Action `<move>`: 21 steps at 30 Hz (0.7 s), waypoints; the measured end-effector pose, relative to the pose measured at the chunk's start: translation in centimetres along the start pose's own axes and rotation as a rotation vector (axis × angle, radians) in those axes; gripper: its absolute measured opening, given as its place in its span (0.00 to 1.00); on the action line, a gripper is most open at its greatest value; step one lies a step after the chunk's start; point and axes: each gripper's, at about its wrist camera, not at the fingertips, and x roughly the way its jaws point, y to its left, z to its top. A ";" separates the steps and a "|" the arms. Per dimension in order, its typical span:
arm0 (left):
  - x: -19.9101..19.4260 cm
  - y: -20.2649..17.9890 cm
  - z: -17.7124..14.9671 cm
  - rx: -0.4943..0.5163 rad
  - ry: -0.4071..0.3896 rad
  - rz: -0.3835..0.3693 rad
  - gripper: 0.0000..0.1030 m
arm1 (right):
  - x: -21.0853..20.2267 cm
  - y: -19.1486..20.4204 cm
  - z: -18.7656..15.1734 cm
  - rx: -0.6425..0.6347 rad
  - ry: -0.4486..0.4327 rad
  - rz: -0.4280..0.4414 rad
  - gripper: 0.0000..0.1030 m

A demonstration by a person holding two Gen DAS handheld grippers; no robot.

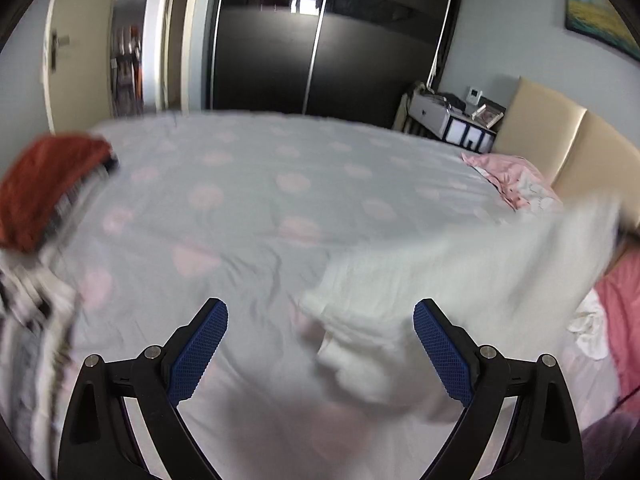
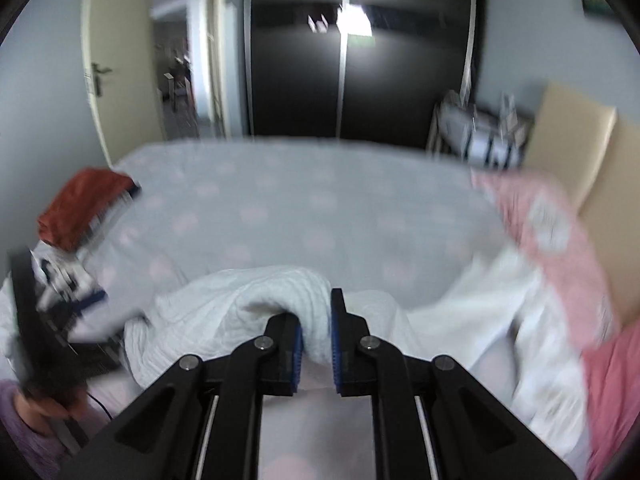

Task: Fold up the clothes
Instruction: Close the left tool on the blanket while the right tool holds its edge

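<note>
A white knitted garment lies bunched on the bed, and my right gripper is shut on a fold of it, lifting it off the sheet. In the left wrist view the same white garment stretches blurred from the lower middle up to the right. My left gripper is open above the bed, its blue pads wide apart with only the garment's lower edge seen between them, not pinched. In the right wrist view the left gripper shows at the left edge, held by a hand in a purple sleeve.
The bed sheet is pale grey with pink spots. A stack of clothes topped by a red one sits at the left edge. Pink pillows and a beige headboard stand at the right, a dark wardrobe and a nightstand behind.
</note>
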 end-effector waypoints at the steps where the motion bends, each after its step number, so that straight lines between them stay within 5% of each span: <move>1: 0.7 0.0 -0.1 -0.006 0.026 -0.011 0.92 | 1.4 -0.8 -1.6 0.027 0.041 -0.006 0.12; 7: 3.3 -3.2 -1.5 0.083 0.149 -0.079 0.92 | 7.1 -7.0 -10.1 0.227 0.219 -0.007 0.18; 14: 4.1 -8.1 -3.3 0.310 0.256 -0.227 0.92 | 6.4 -12.8 -15.5 0.485 0.142 0.173 0.34; 21: 2.3 -12.8 -5.2 0.524 0.288 -0.397 0.93 | 6.8 -14.4 -14.8 0.565 0.110 0.241 0.34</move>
